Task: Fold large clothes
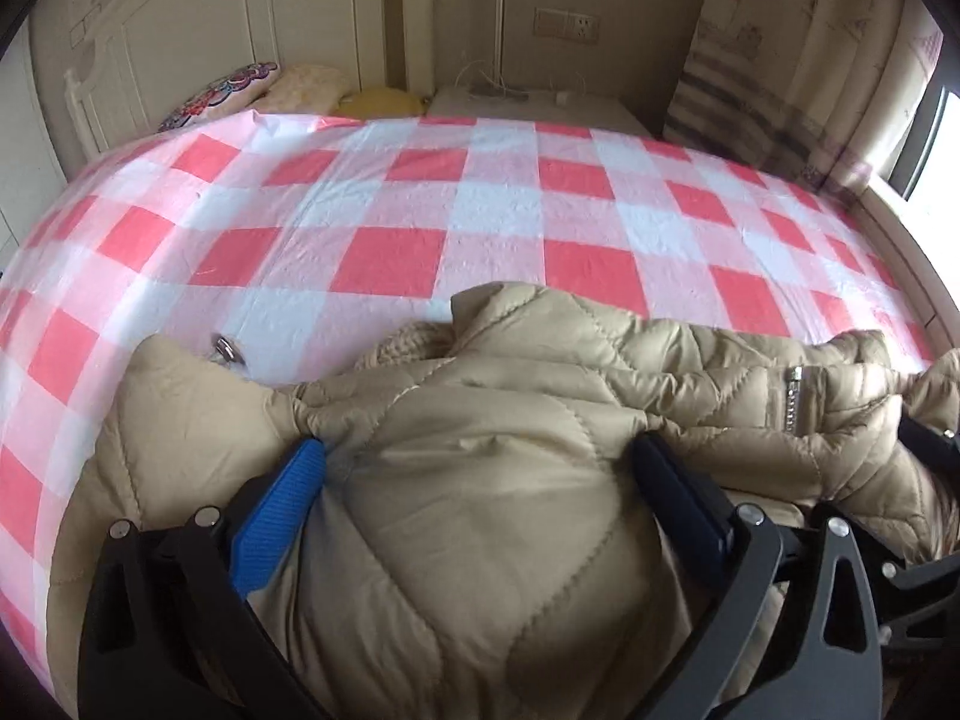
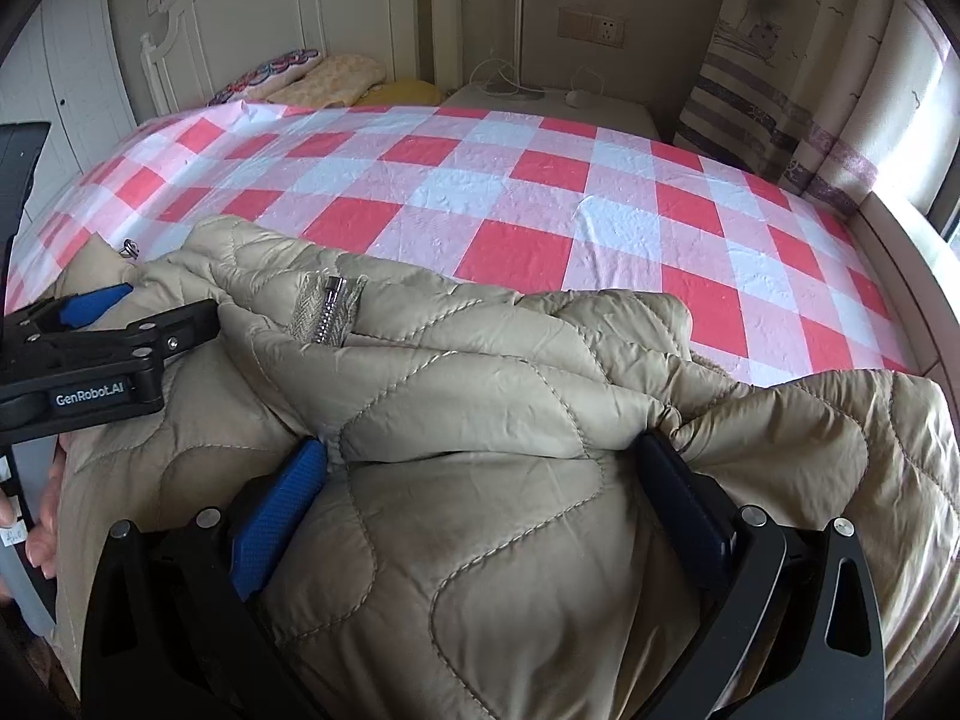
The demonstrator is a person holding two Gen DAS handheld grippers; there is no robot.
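Both wide: left hand-held gripper (image 1: pixel 480 456), right hand-held gripper (image 2: pixel 480 456), each straddling bunched quilted beige jacket (image 2: pixel 510 372) on bed (image 2: pixel 540 198). Pinch edges first; lift evenly.

Home bedroom, checked bed cover (image 1: pixel 480 210), white headboard (image 1: pixel 180 48), pillows (image 1: pixel 312 84), curtain (image 2: pixel 780 90)

The left gripper (image 1: pixel 480 450) has its fingers spread wide around a bunched fold of the beige quilted coat (image 1: pixel 510 420) (zip pull glinting) on the red-checked sheet (image 1: pixel 420 210).
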